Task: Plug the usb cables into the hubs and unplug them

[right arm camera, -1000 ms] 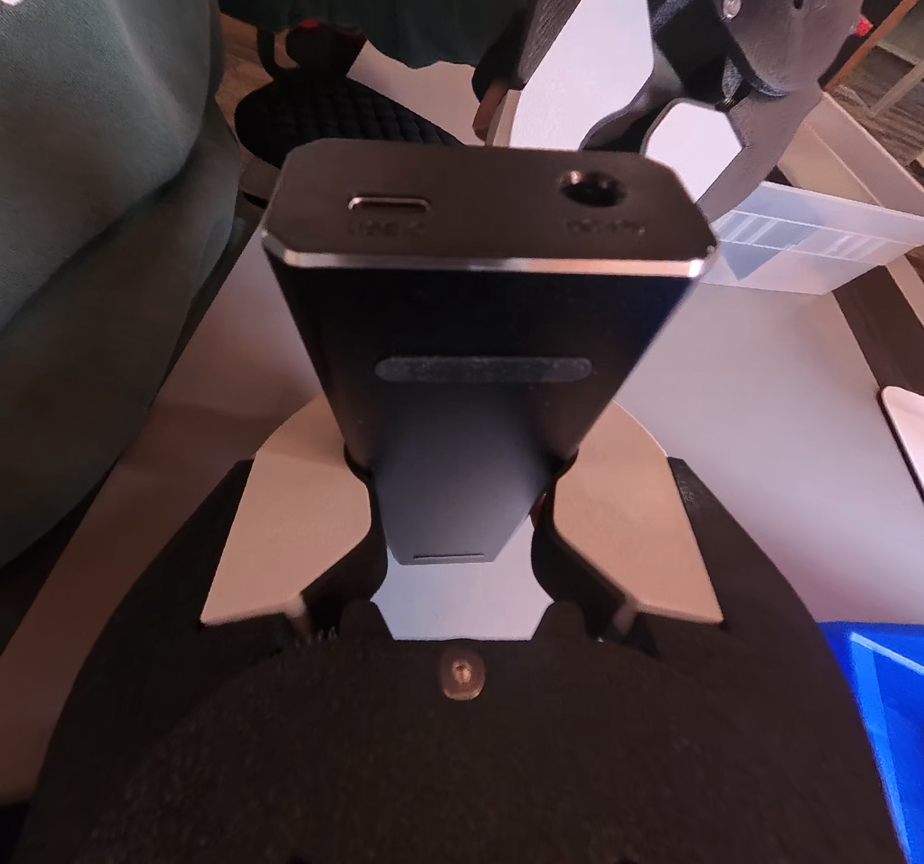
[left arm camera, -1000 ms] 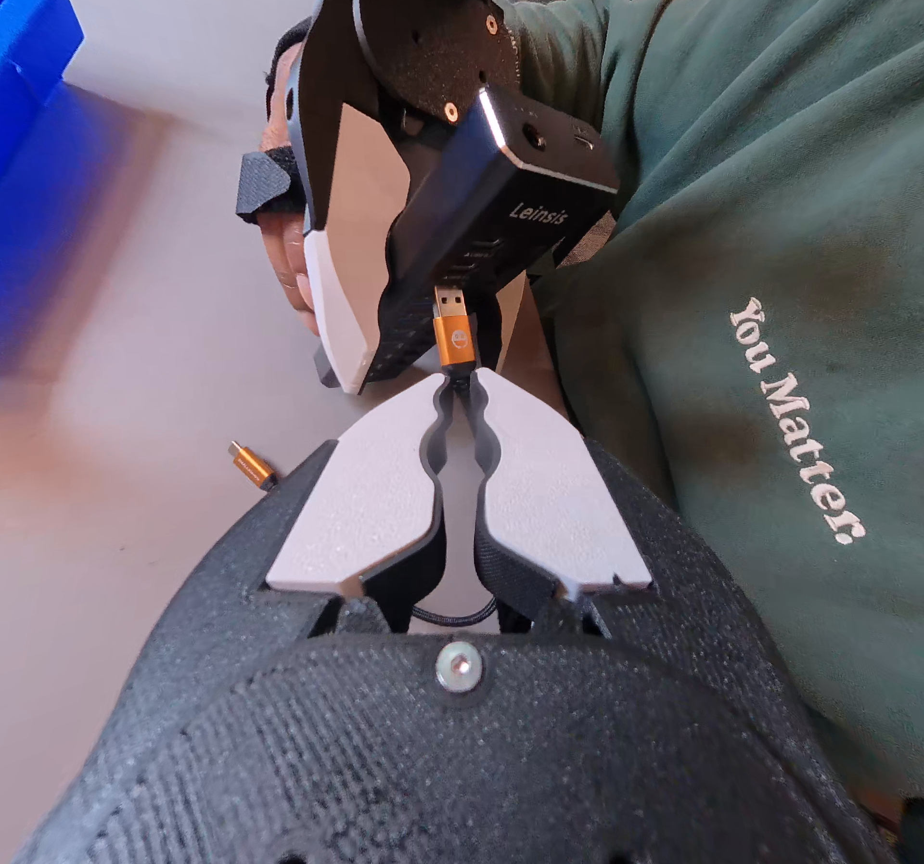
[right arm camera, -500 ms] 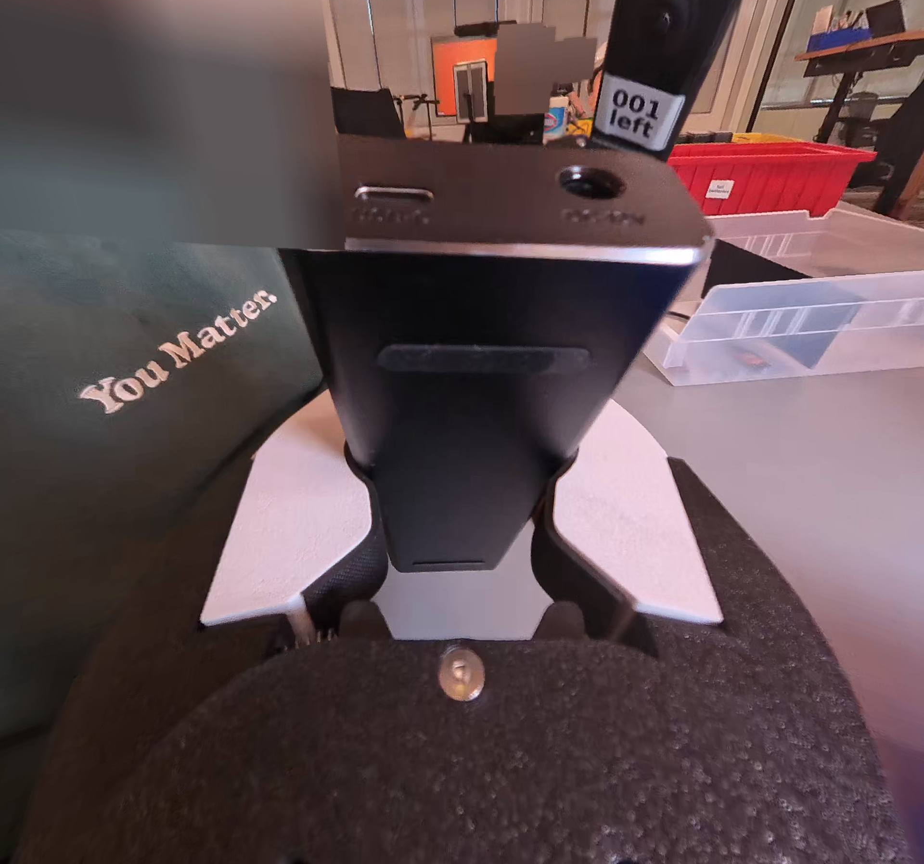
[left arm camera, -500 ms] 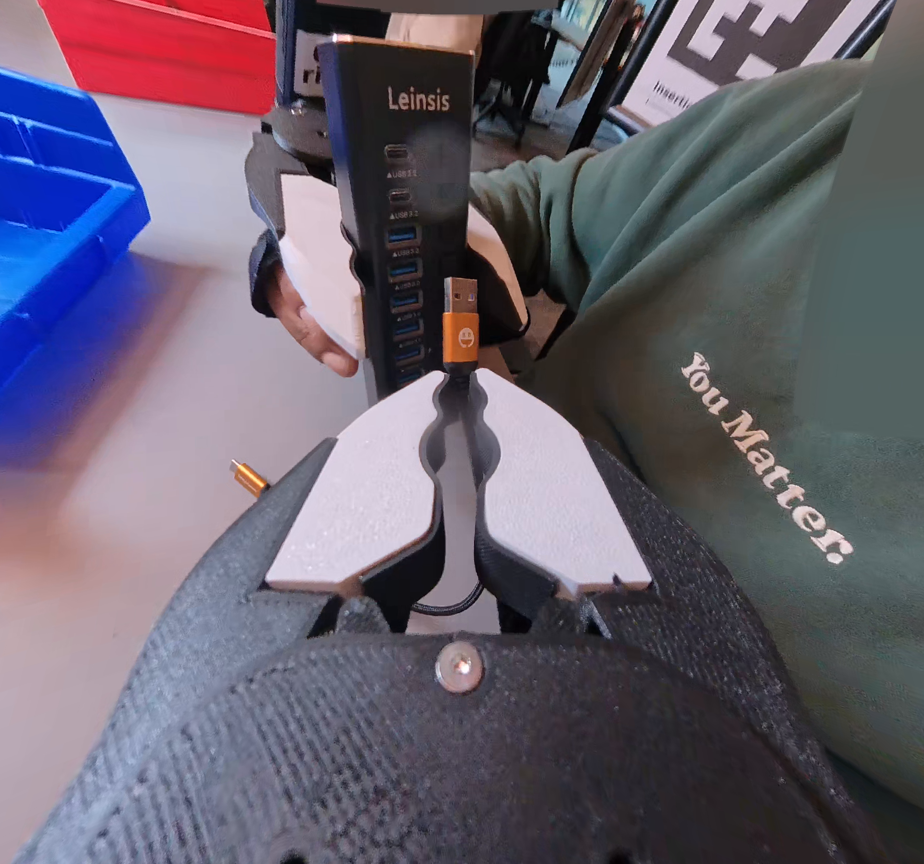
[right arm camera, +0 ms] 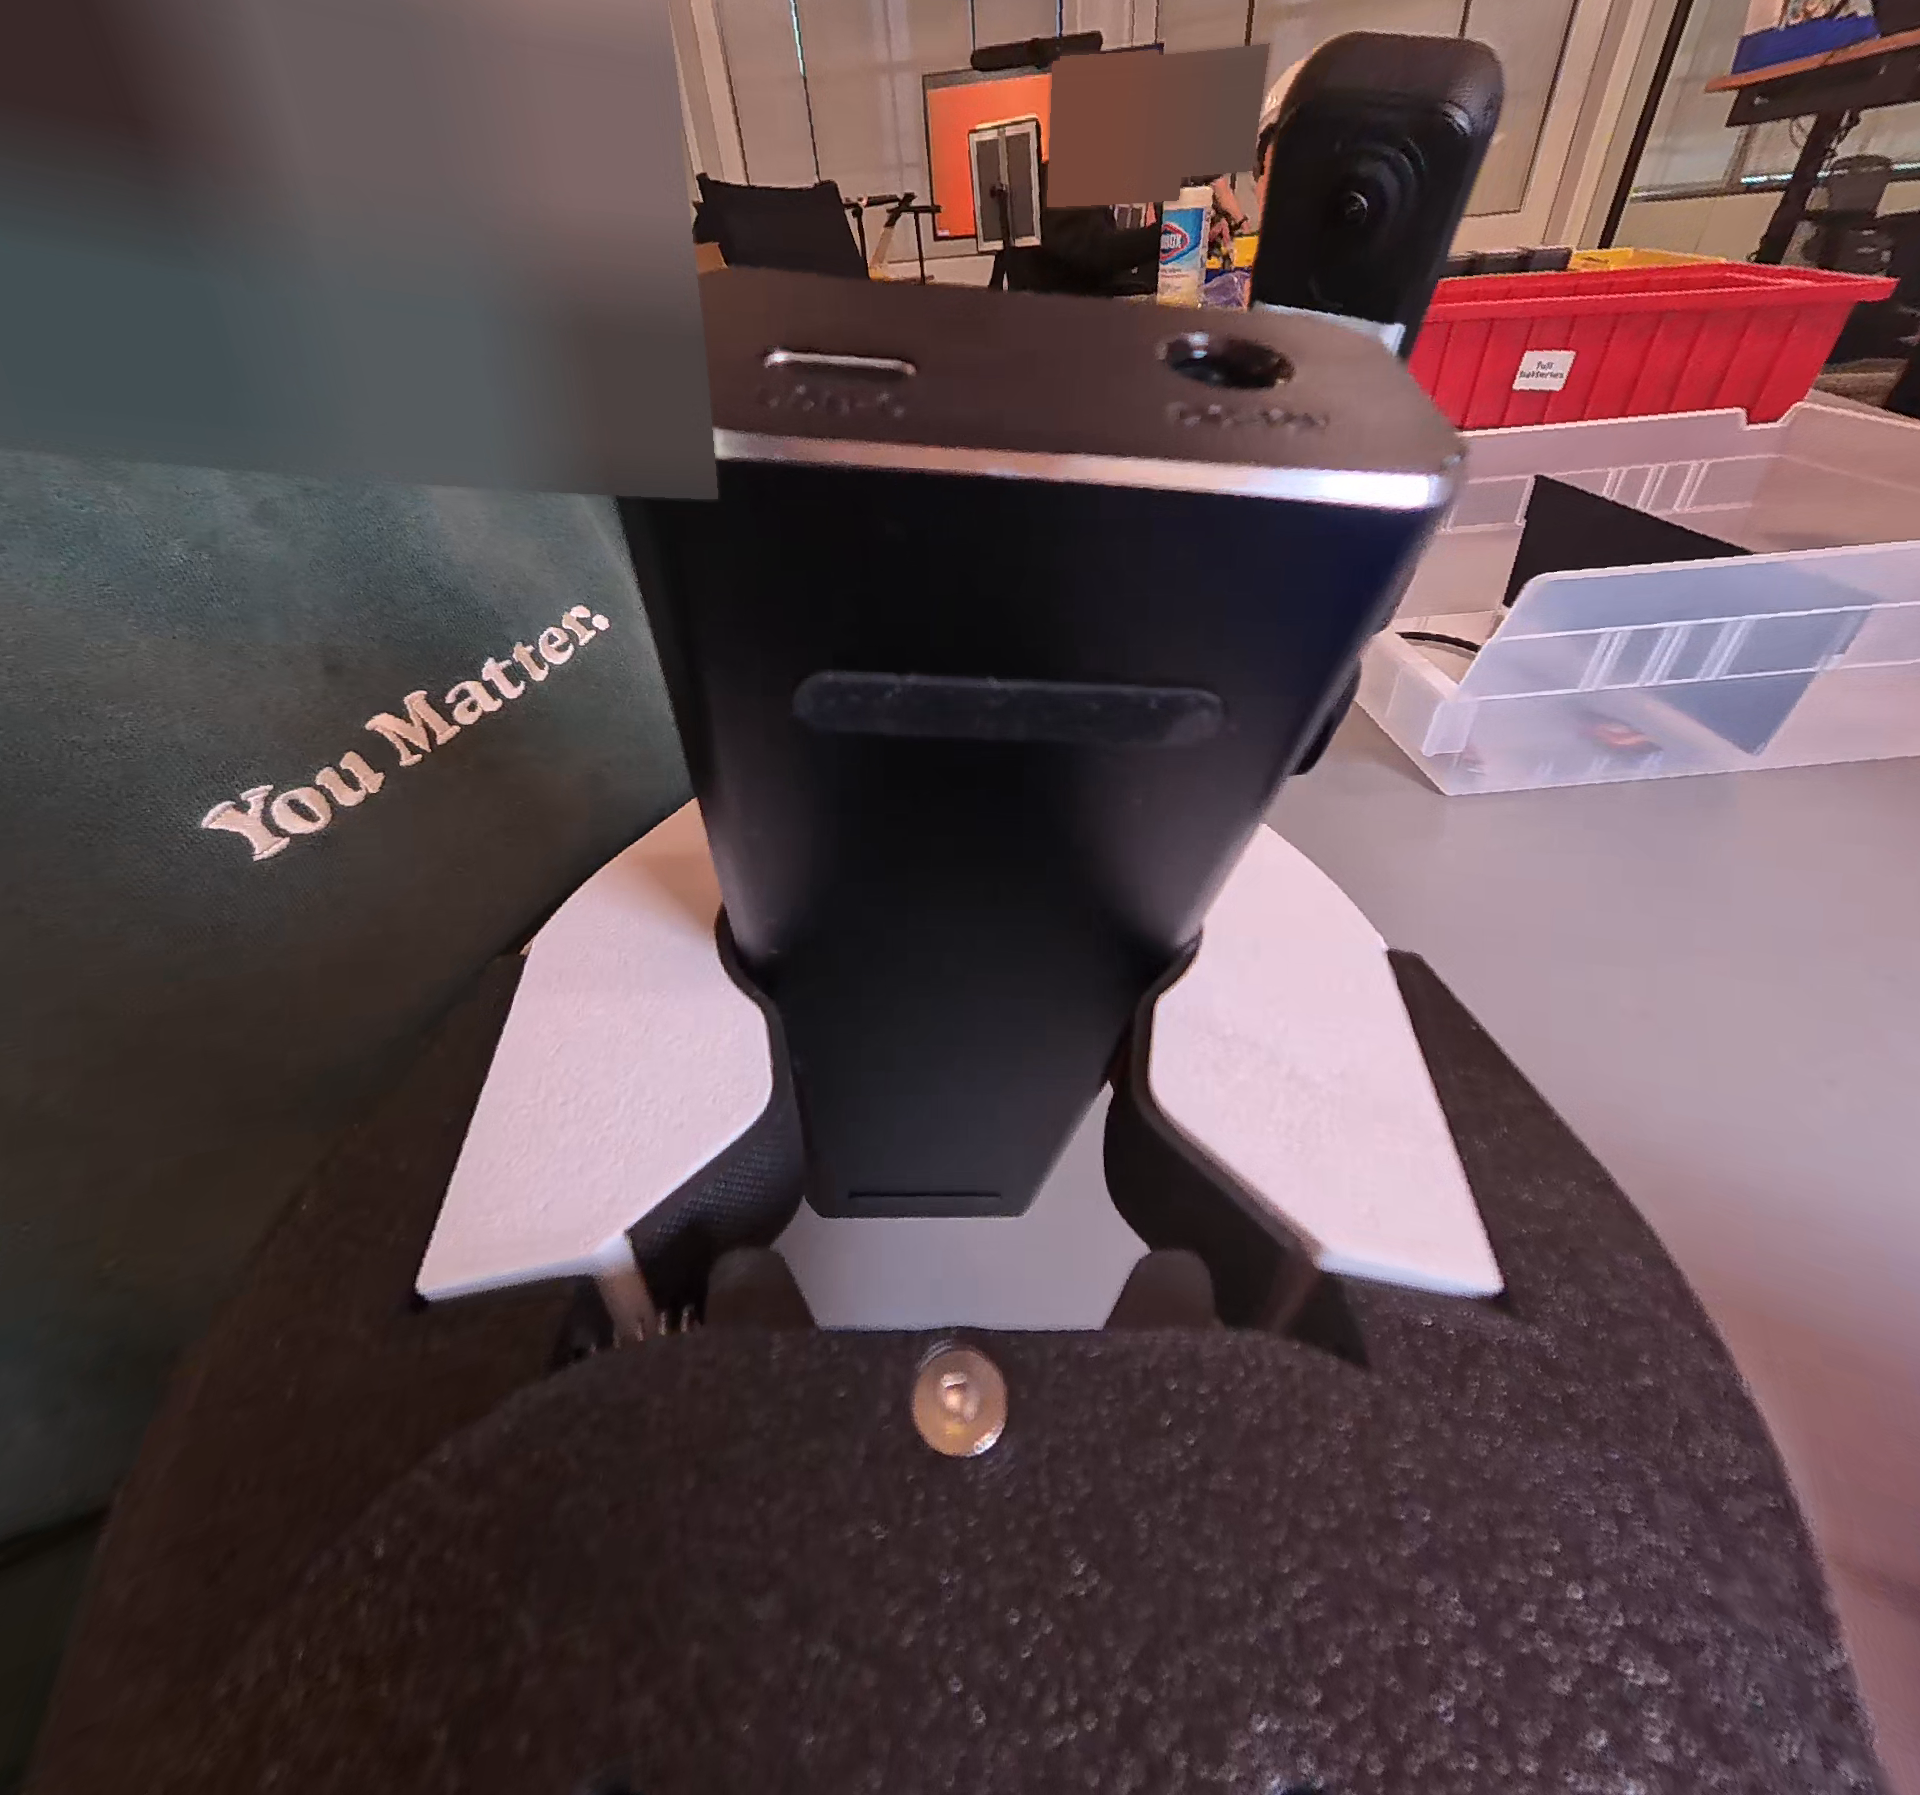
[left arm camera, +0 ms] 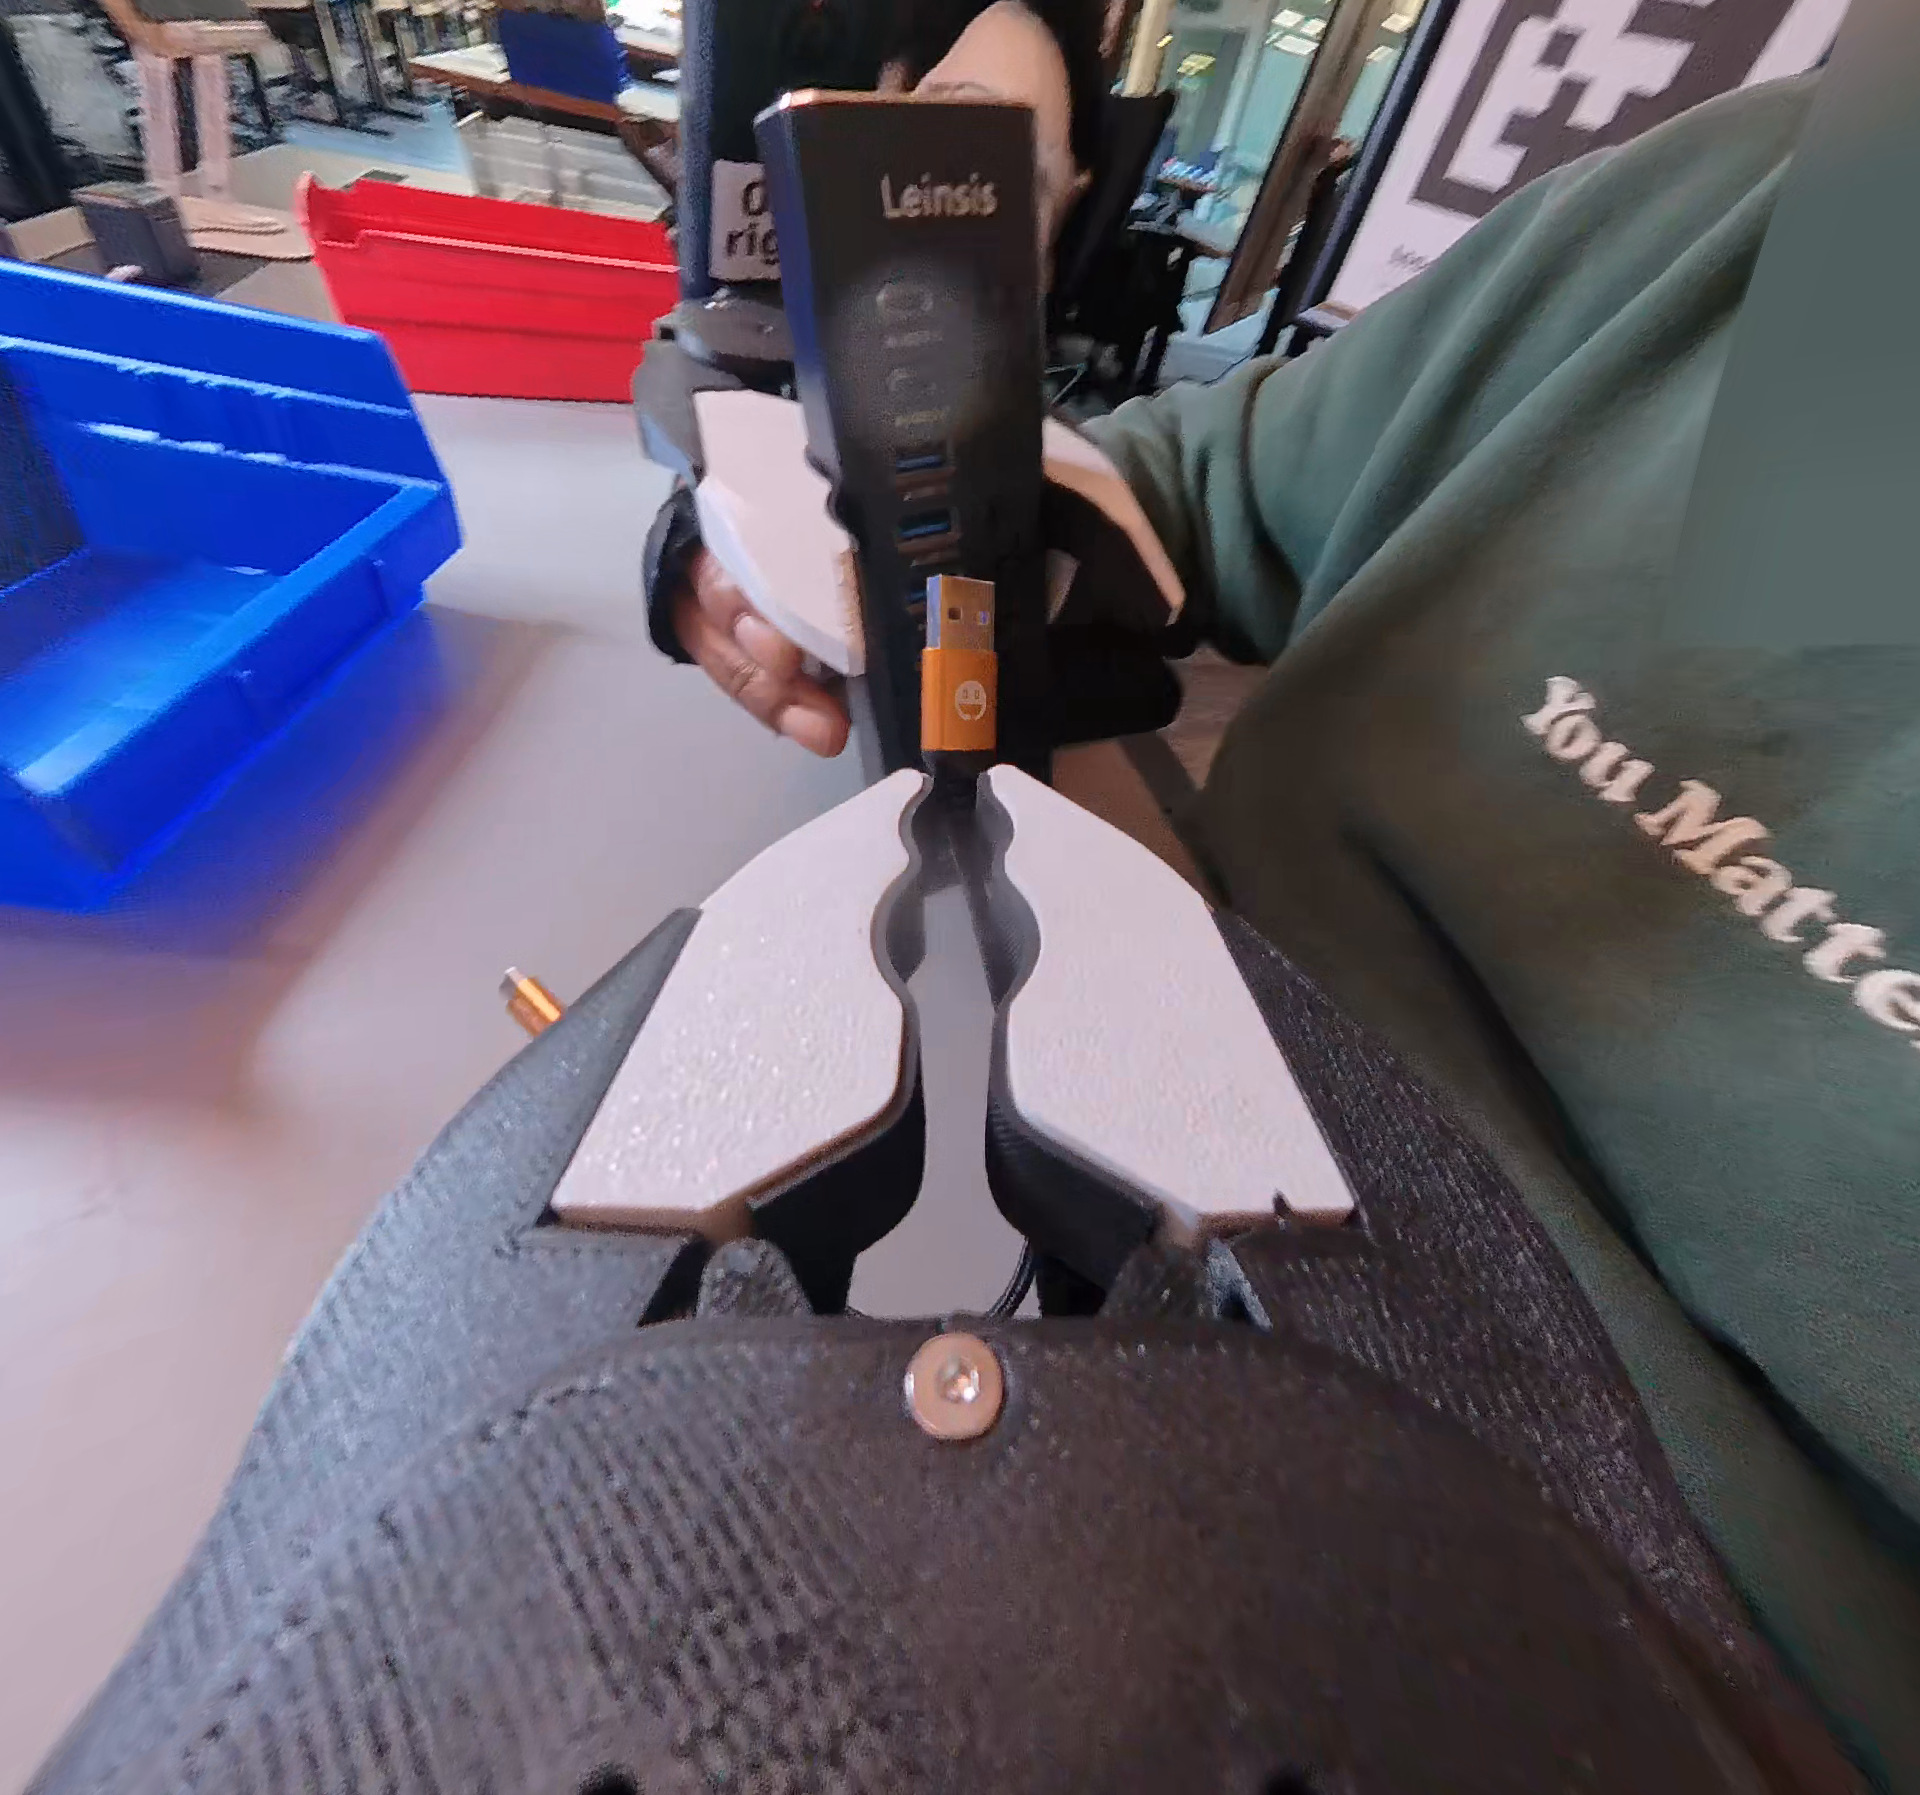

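Left wrist view shows the left gripper (left arm camera: 954,789) pressed together on the black braided cable just behind an orange-sleeved USB-A plug with a bare metal tip (left arm camera: 960,667), which points up and forward at the tall black multi-port USB hub (left arm camera: 925,374). That hub stands upright, its column of blue ports facing the plug, and the right gripper (right arm camera: 956,966) clamps it around its lower body; from the right wrist view you see only the hub's plain back and its top end. The plug sits just in front of the hub's lower ports, and I cannot tell whether the tip touches yet; it is not seated. A second small orange connector (left arm camera: 532,999) lies on the grey tabletop (left arm camera: 312,1122), below and left of the hub. A blue plastic bin (left arm camera: 208,540) sits to the hub's left, a red bin (left arm camera: 488,291) behind it. By my reading this is the plugging-in step, at the alignment stage. Next the plug needs squaring to one blue port, then a straight push while the right gripper braces the hub against it.
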`<state>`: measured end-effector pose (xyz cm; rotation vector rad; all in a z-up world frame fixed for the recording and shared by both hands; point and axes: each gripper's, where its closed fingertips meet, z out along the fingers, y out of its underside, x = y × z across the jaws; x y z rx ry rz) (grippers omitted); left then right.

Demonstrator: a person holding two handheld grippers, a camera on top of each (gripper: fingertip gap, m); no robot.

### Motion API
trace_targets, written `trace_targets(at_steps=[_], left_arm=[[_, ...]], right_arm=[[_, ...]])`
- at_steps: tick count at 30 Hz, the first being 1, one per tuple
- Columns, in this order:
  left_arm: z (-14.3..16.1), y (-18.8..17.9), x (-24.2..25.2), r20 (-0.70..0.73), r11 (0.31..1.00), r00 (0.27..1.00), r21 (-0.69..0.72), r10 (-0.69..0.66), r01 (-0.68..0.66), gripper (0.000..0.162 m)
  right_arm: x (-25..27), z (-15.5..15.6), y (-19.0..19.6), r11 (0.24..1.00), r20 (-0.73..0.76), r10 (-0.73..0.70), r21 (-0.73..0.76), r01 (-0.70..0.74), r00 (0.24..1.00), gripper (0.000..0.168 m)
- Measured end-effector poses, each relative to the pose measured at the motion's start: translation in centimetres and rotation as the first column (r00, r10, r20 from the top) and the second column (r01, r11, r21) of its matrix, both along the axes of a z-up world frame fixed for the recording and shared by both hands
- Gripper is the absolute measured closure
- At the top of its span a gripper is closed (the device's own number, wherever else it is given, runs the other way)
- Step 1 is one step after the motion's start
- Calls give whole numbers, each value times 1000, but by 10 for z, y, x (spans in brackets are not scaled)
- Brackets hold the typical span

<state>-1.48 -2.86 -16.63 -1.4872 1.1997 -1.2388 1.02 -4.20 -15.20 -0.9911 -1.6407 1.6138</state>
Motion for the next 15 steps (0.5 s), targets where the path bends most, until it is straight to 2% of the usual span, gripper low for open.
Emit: trace_targets(at_steps=[4, 6, 7, 9, 11, 12, 13, 15], left_arm=[[-3, 27, -15, -86, 975, 976, 119, 200, -189, 156], [0, 50, -32, -126, 910, 920, 249, 370, -332, 156], [1, 63, -44, -146, 846, 867, 344, 476, -406, 156], [4, 83, -69, -160, 661, 726, 576, 669, -481, 156], [2, 91, -81, -173, 461, 592, 803, 787, -379, 156], [-8, 90, -78, -211, 422, 556, 861, 804, -284, 156], [-24, 86, -70, -279, 444, 545, 874, 791, -197, 156], [-61, 70, -51, -436, 588, 580, 804, 688, -93, 152]], right_arm=[[1, 0, 5, 1000, -1, -20, -8, 20, 1000, 95], [1, -1, 10, 999, -1, -39, -8, 39, 999, 95], [1, -1, 12, 999, -2, -50, -10, 50, 999, 95], [1, 0, 18, 997, -7, -77, -12, 77, 997, 95], [1, 2, 25, 994, -17, -113, -15, 112, 993, 95], [1, 3, 30, 991, -21, -136, -17, 136, 990, 95], [1, 4, 34, 987, -23, -159, -17, 159, 987, 95], [2, 5, 42, 980, -30, -196, -22, 196, 980, 95]])
